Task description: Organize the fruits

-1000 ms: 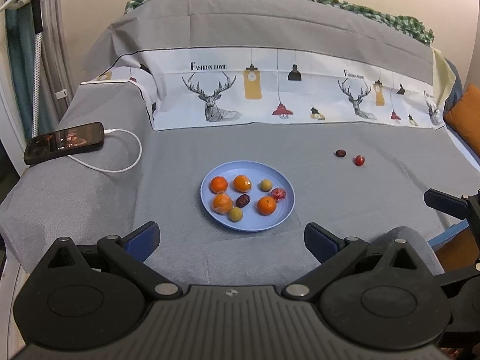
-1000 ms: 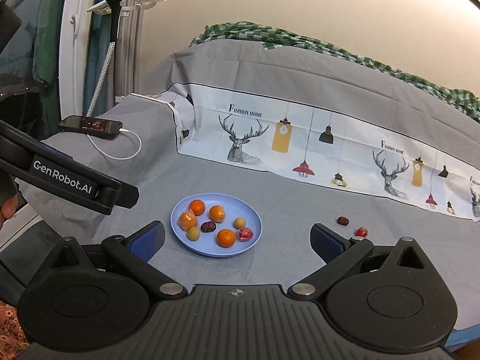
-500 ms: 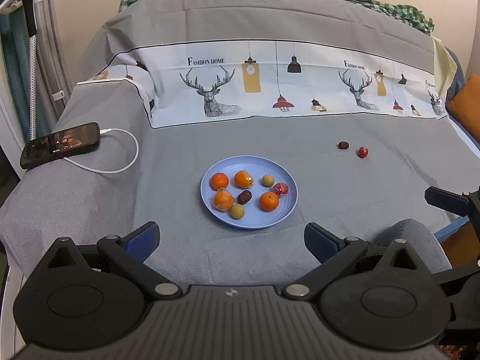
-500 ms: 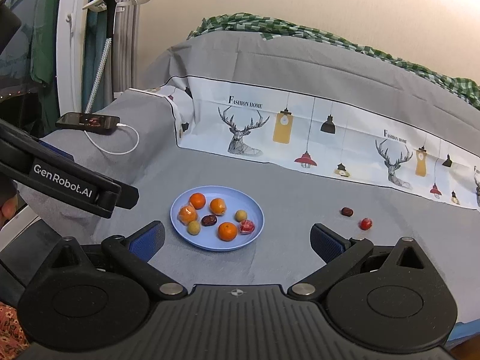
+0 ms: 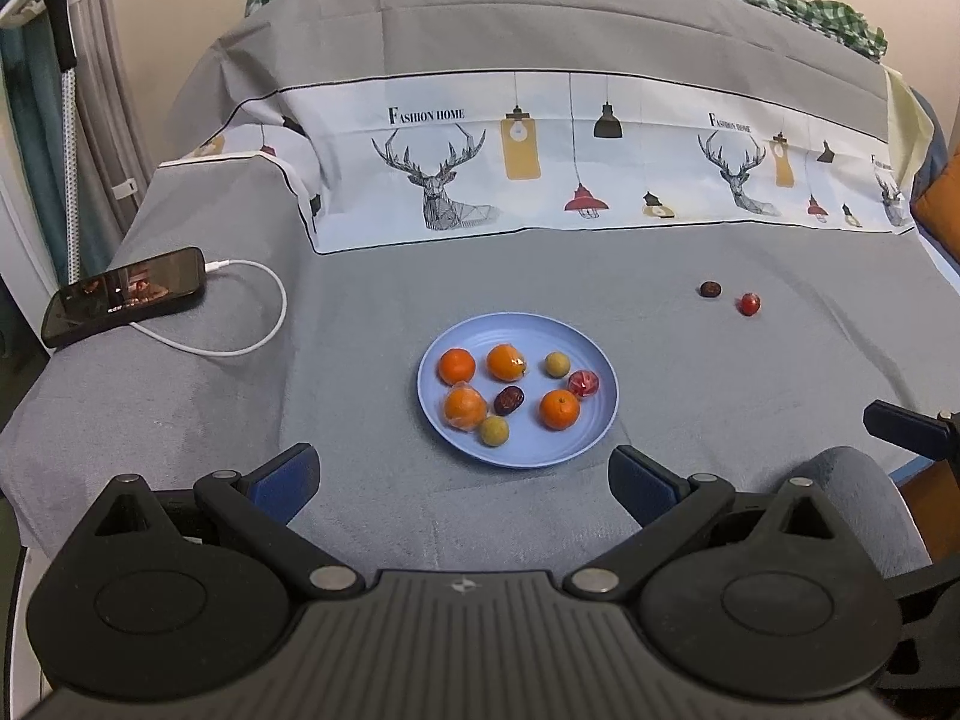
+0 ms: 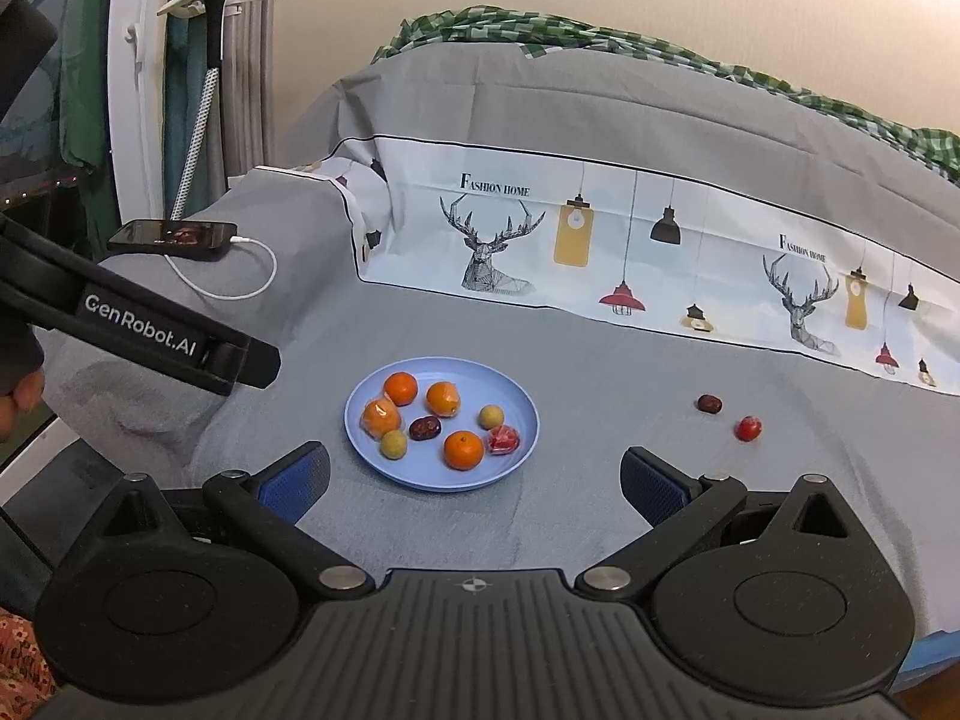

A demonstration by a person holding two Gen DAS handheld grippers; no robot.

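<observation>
The blue plate [image 6: 510,468] already holds most fruit; a dark date [image 6: 708,404] and red fruit [image 6: 748,428] lie apart at its three o'clock. Both the right gripper [image 6: 474,483] and the left gripper [image 5: 461,477] gape wide, empty. Take the red fruit gently first.

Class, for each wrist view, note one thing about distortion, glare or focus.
Left wrist view: fisheye bends the bedspread's printed band; dark vignette in the corners. Right wrist view: same bowing, soft edges; plate and fruit sharp, a small glare spot on the wrapped orange.

Matt plate [image 5: 591,441] (smooth), woven cloth [image 5: 372,312]
</observation>
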